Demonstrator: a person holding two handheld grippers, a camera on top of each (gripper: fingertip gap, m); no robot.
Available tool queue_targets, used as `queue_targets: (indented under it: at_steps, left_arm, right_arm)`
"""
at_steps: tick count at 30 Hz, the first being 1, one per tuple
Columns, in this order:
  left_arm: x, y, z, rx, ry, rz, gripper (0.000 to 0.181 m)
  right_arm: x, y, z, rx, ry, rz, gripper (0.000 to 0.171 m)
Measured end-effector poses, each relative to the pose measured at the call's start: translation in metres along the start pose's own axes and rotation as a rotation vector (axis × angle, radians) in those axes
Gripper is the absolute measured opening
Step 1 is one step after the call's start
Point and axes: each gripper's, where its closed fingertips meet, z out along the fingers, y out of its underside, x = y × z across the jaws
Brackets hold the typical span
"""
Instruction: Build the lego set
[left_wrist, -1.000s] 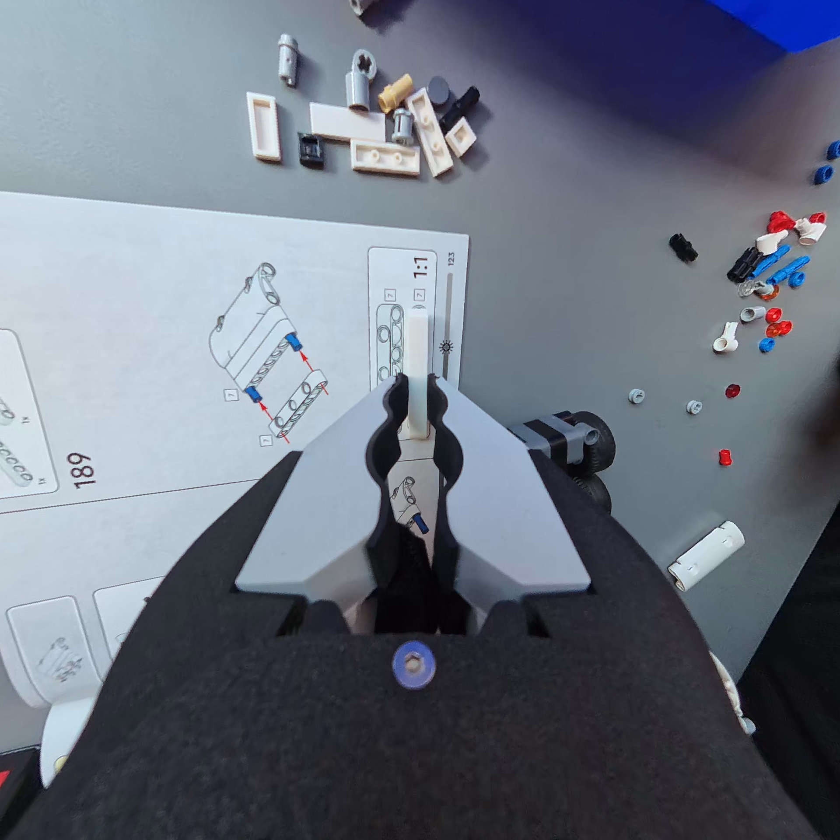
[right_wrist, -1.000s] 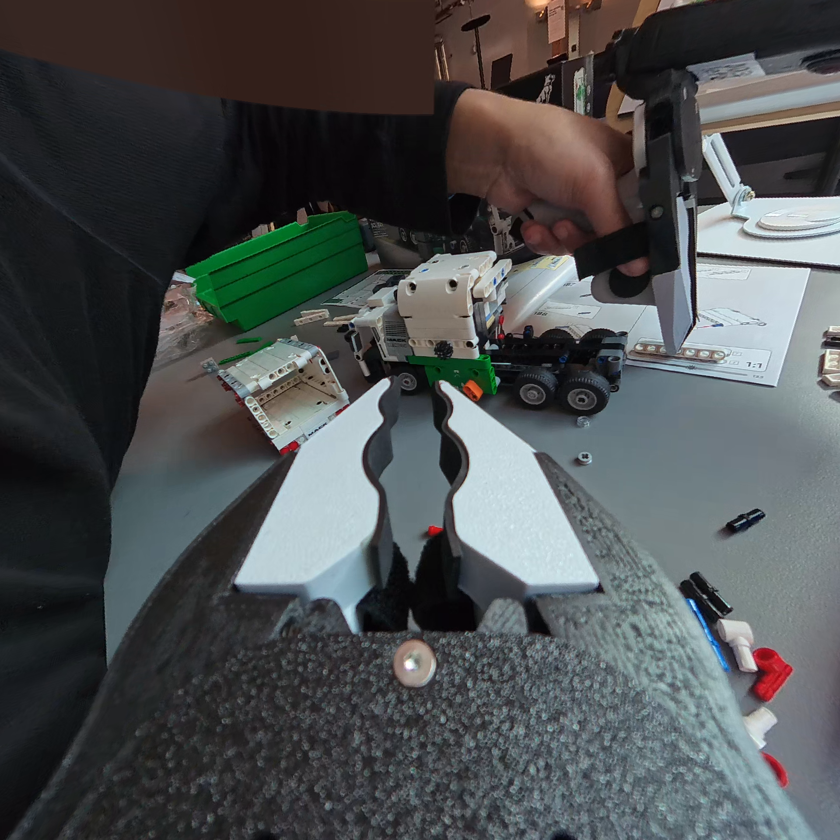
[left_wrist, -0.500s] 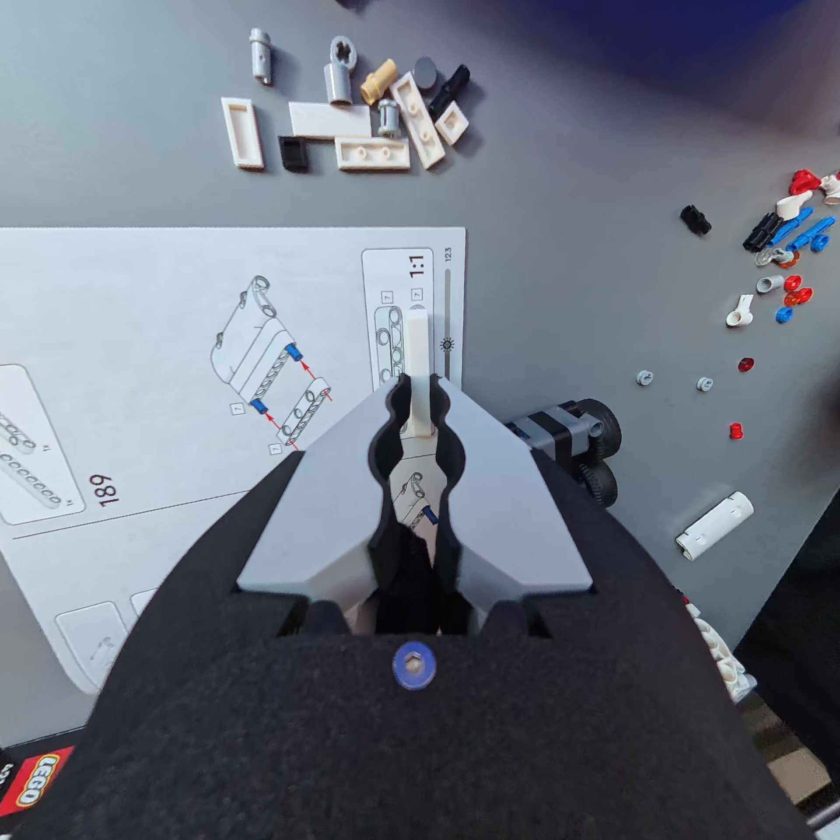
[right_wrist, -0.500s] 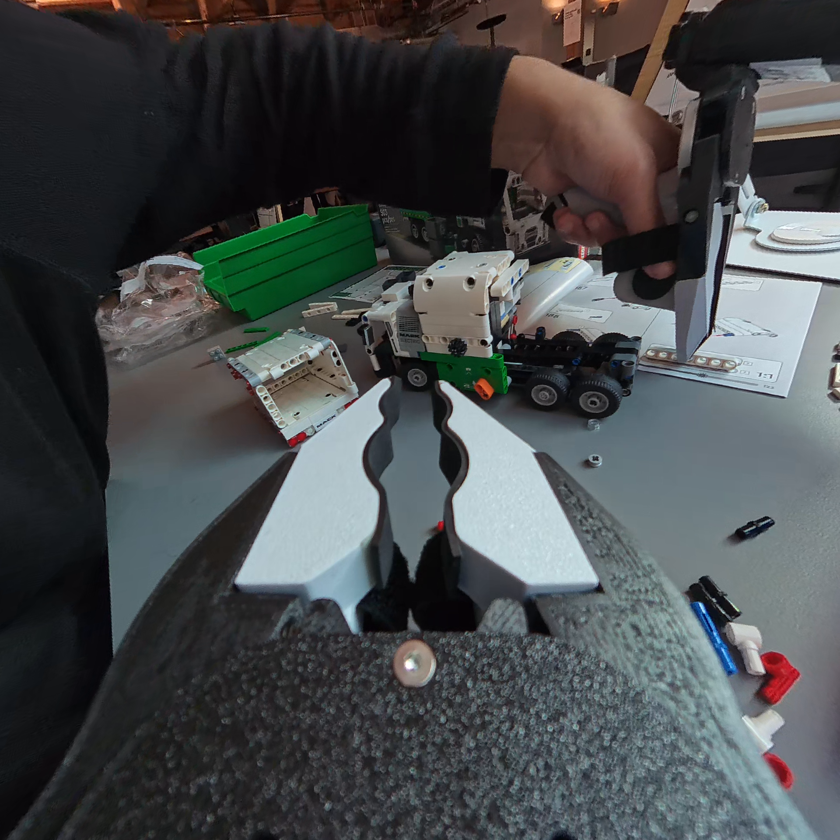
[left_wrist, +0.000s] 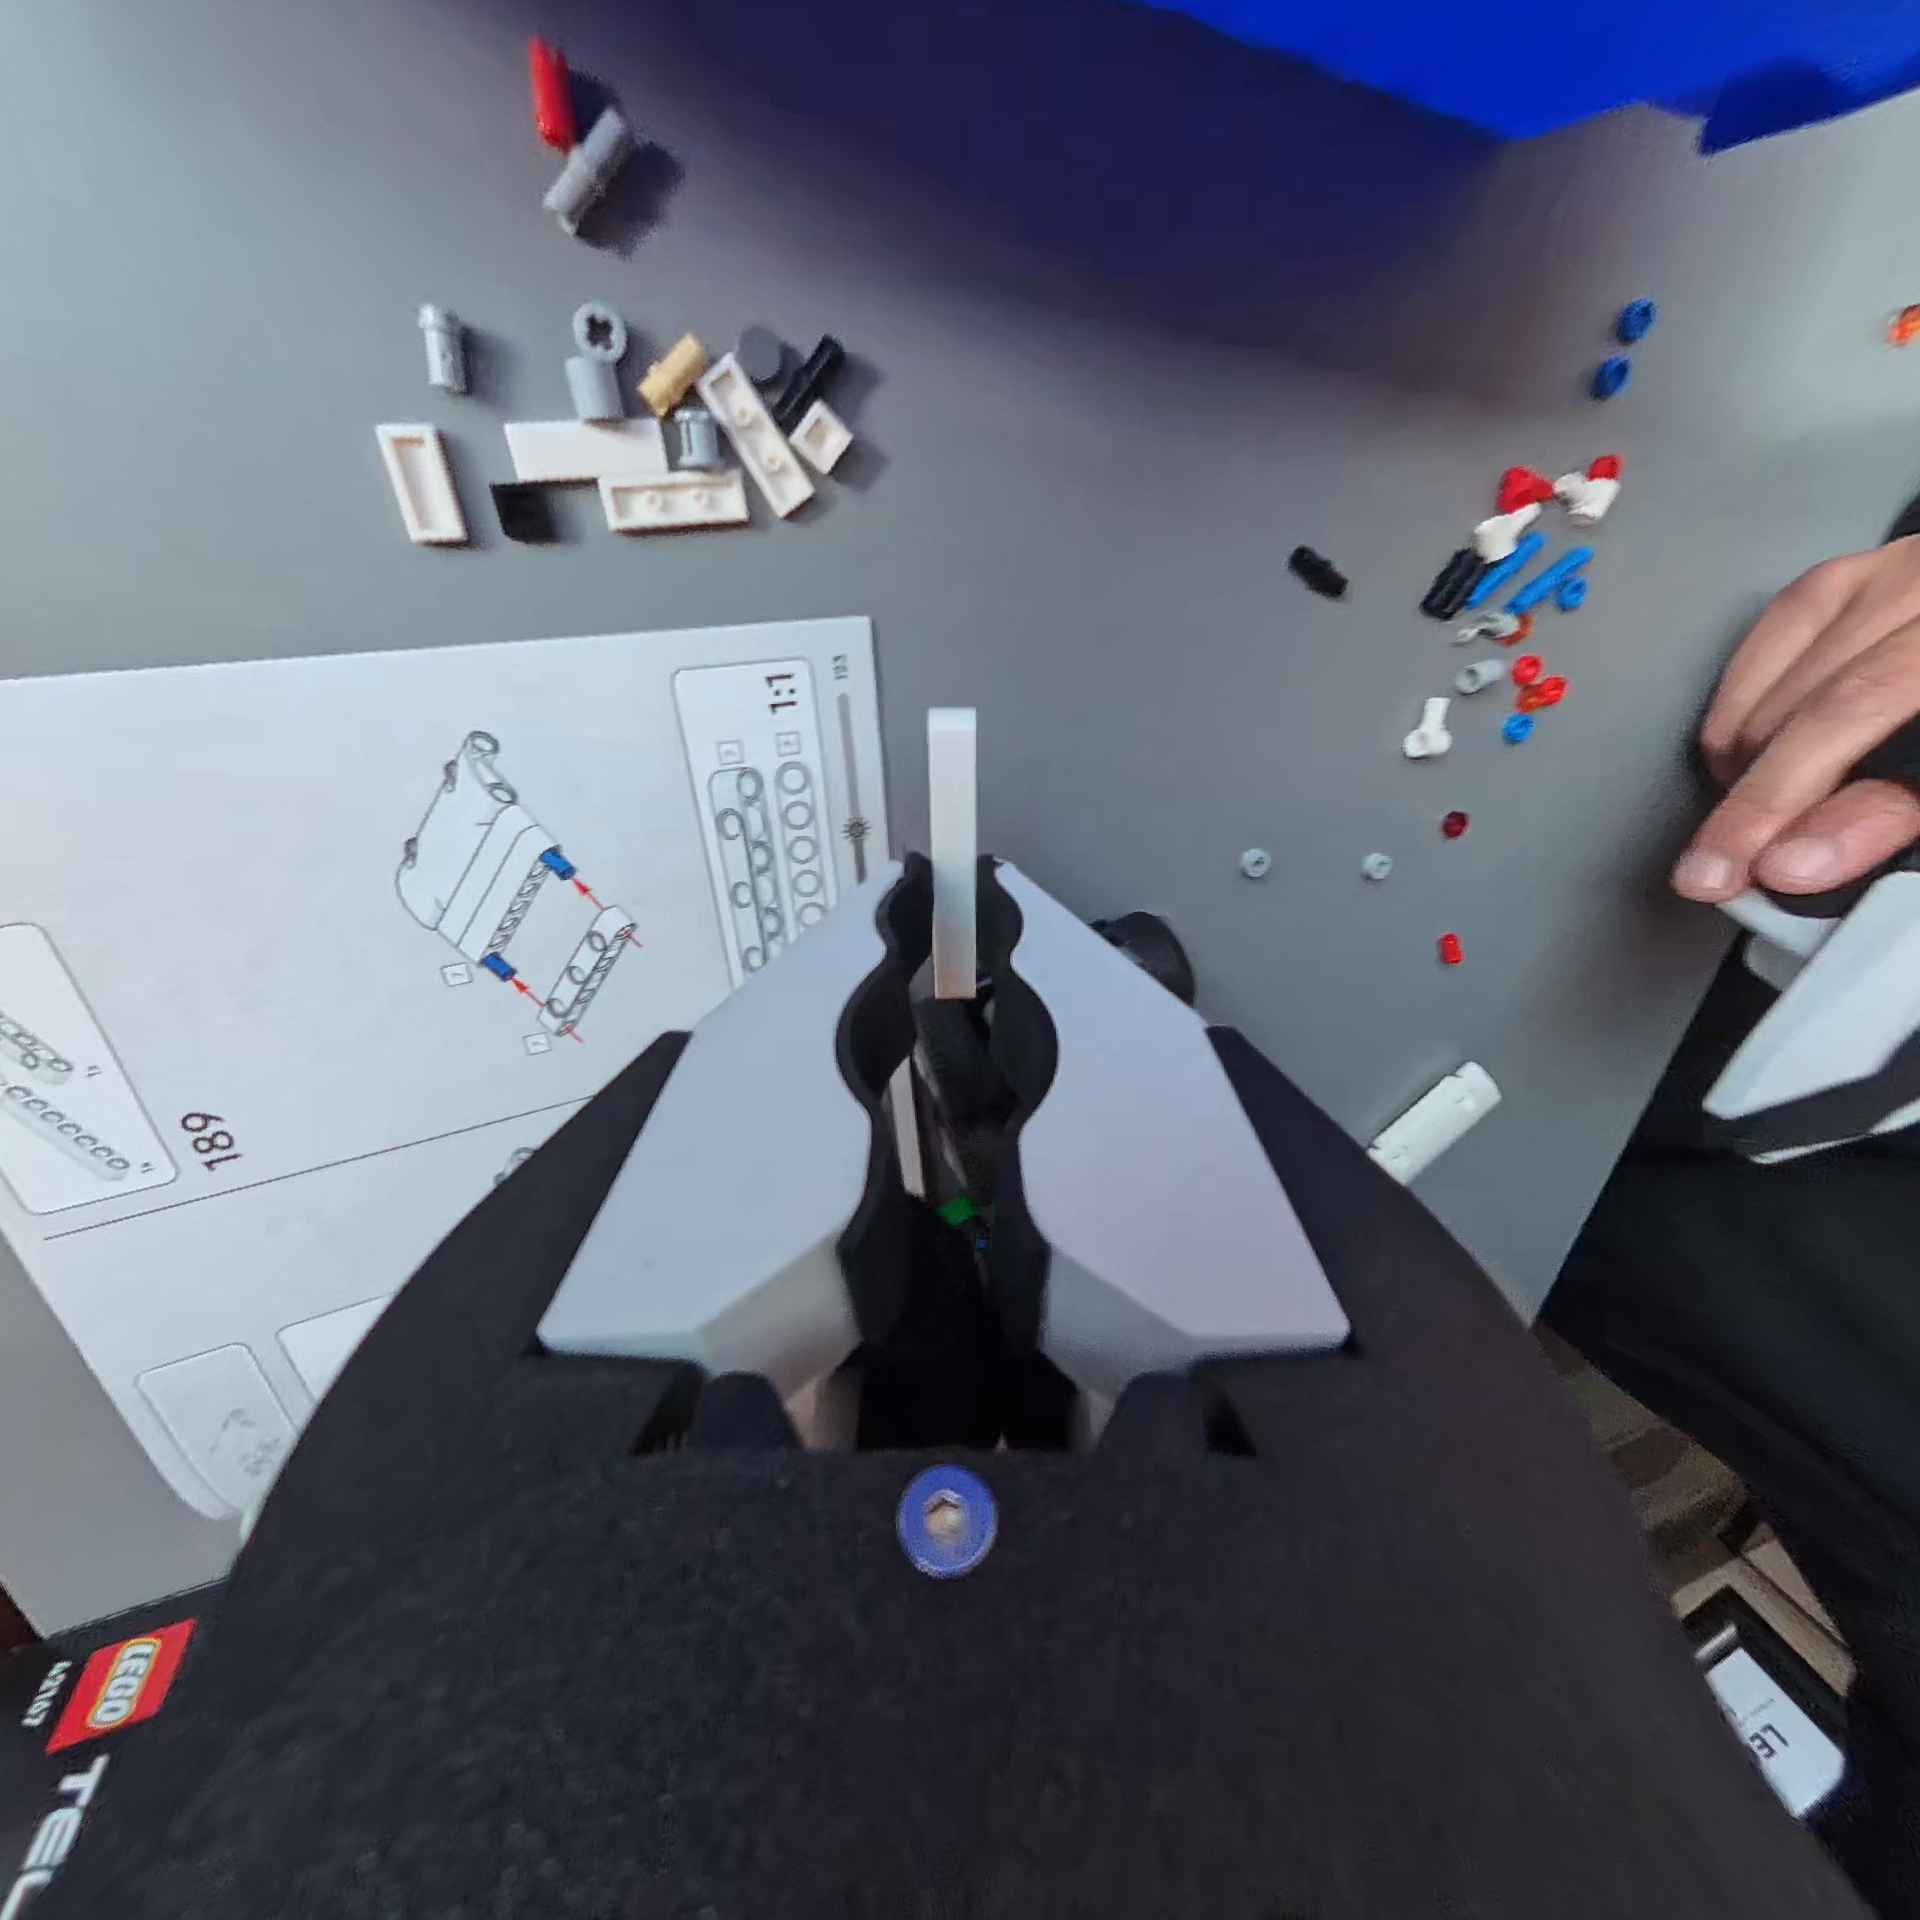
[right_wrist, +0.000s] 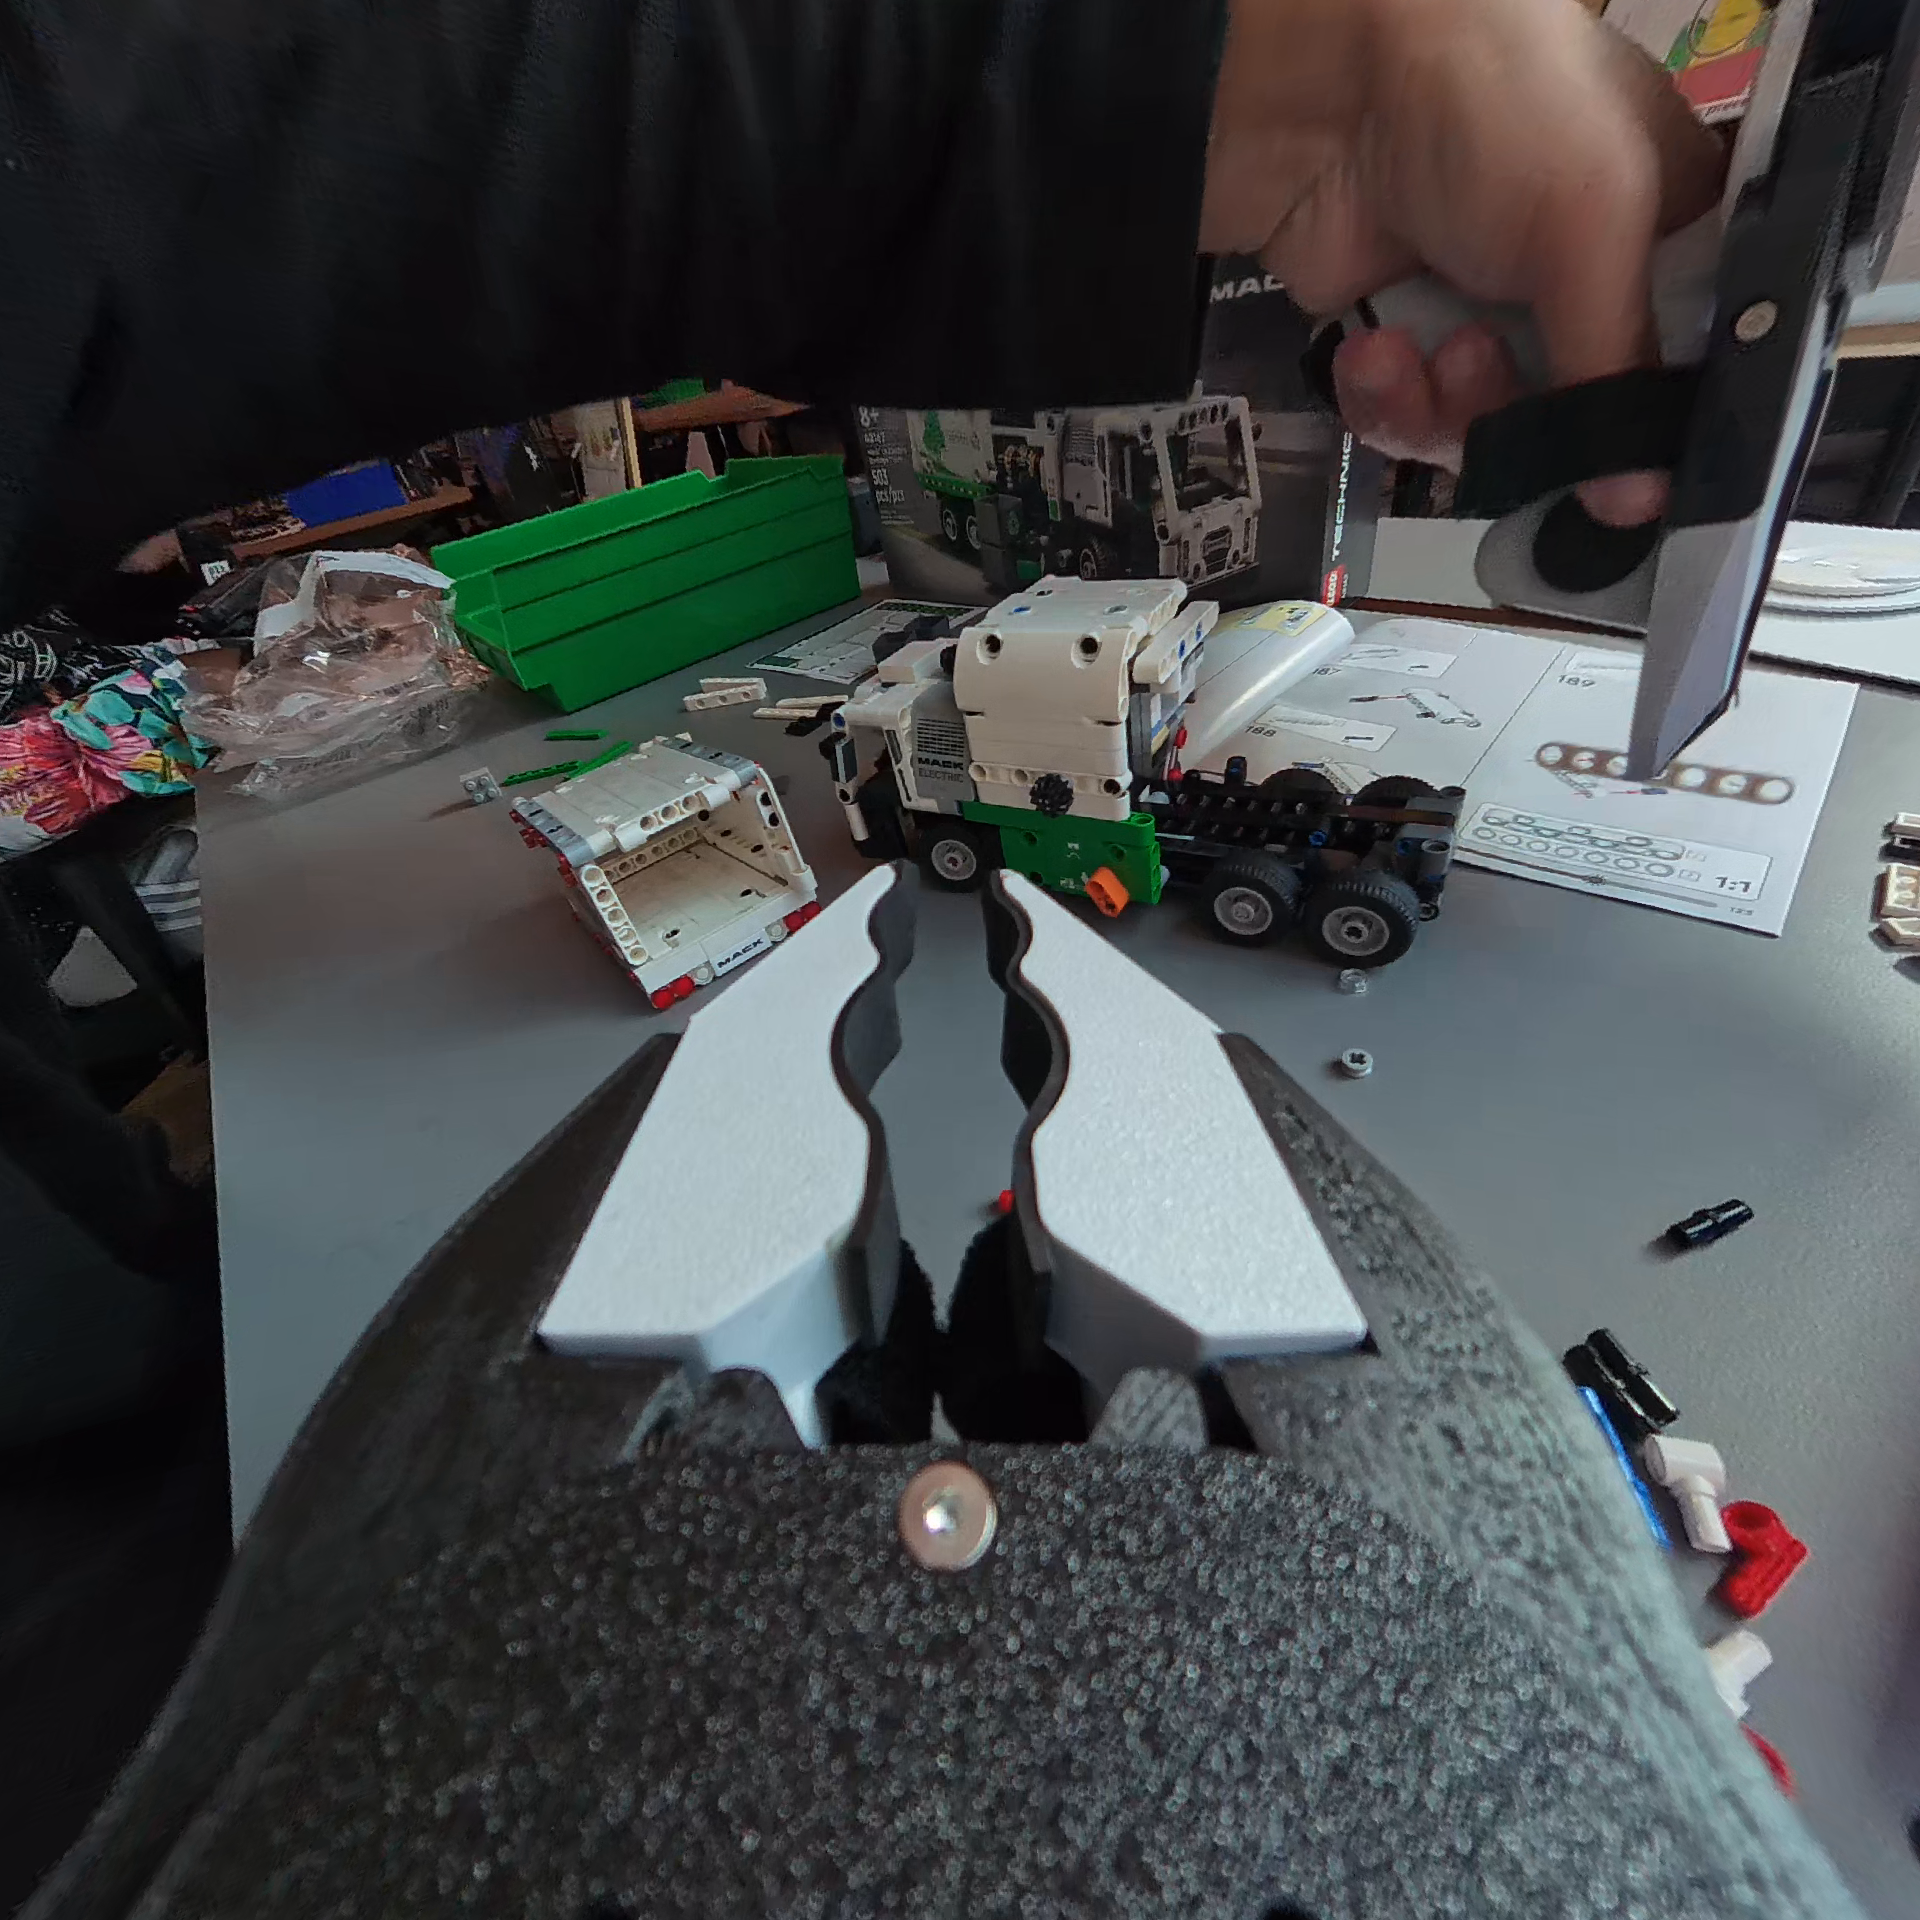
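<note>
My left gripper (left_wrist: 948, 883) is shut on a white beam (left_wrist: 952, 821), seen edge-on, which sticks up past the fingertips just right of the open instruction booklet (left_wrist: 364, 831). In the right wrist view that beam (right_wrist: 1756, 787) shows its row of holes and hangs level just above the booklet page (right_wrist: 1538, 727), behind the truck's rear. My right gripper (right_wrist: 948, 899) is open and empty, low over the grey table, pointing at the half-built white and green truck (right_wrist: 1049, 748). A white box-shaped body section (right_wrist: 675, 852) lies left of the truck.
White and grey parts (left_wrist: 644, 447) lie beyond the booklet. Small red, blue and black pieces (left_wrist: 1507, 592) and a white connector (left_wrist: 1439, 1117) lie to the right. A green bin (right_wrist: 665, 582), the set's box (right_wrist: 1091, 499) and plastic bags (right_wrist: 332, 665) stand behind the truck. Left tips to right tips: about 20 centimetres.
My left gripper has carried the white beam to the right, off the page edge, and looks higher. My right gripper has moved closer to the truck, and its hand now shows in the left wrist view.
</note>
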Motion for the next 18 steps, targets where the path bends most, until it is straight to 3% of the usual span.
queue_targets:
  at_steps: [8,14,18]
  left_arm:
    - [0.093,0.011,-0.043,0.052,0.100,0.070,0.006]
    - [0.161,0.048,-0.058,0.063,0.177,0.081,0.006]
    - [0.185,0.079,-0.048,-0.004,0.165,-0.040,0.006]
  right_arm:
    - [0.002,-0.001,-0.001,0.006,0.028,-0.029,0.011]
    - [0.032,-0.025,-0.022,0.113,0.312,-0.187,0.020]
    - [0.021,-0.010,-0.011,-0.018,0.387,-0.402,0.027]
